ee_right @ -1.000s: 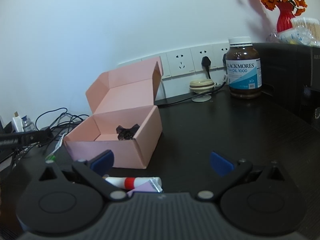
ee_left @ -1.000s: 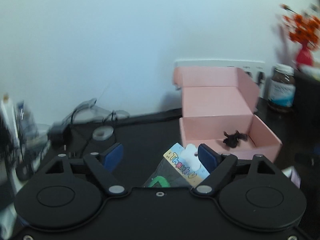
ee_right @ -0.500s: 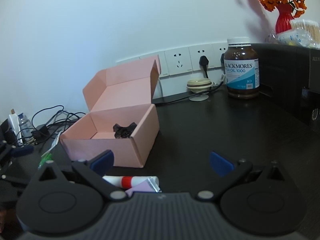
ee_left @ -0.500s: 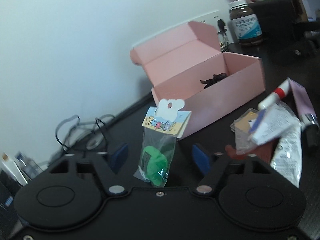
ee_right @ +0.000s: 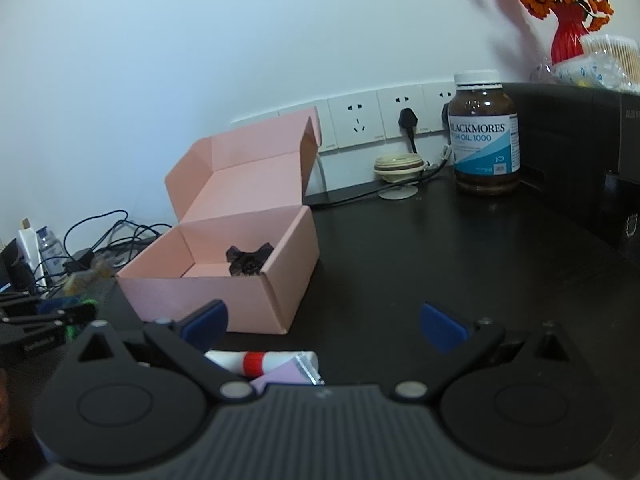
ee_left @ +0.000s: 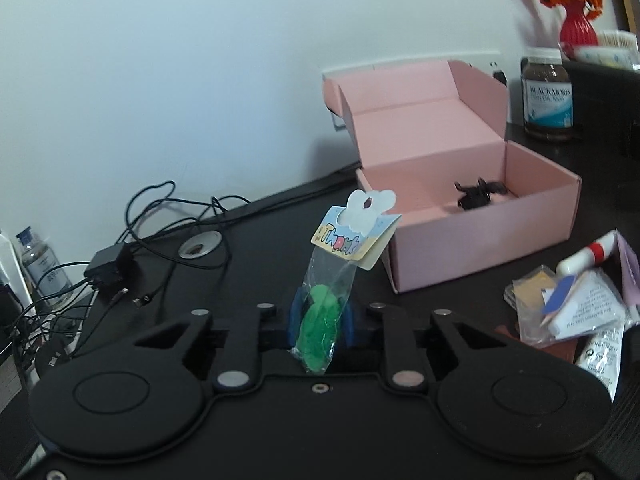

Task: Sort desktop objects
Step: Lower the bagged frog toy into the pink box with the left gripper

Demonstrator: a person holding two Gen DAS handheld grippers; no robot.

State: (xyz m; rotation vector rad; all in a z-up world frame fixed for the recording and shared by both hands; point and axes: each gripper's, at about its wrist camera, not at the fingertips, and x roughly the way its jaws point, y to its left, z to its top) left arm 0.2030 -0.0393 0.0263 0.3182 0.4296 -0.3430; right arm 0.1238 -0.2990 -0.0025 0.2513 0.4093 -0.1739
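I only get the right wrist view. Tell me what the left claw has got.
Observer: The left claw is shut on a clear bag with something green inside and a "Thank" card folded over its top.
Operator: Report how the bag sits.
Observer: It stands up from the pads, its card end leaning toward the pink box.
Operator: Say what else lies by the red-banded tube.
Observer: Beside it are small clear packets, a printed leaflet and a second white tube.
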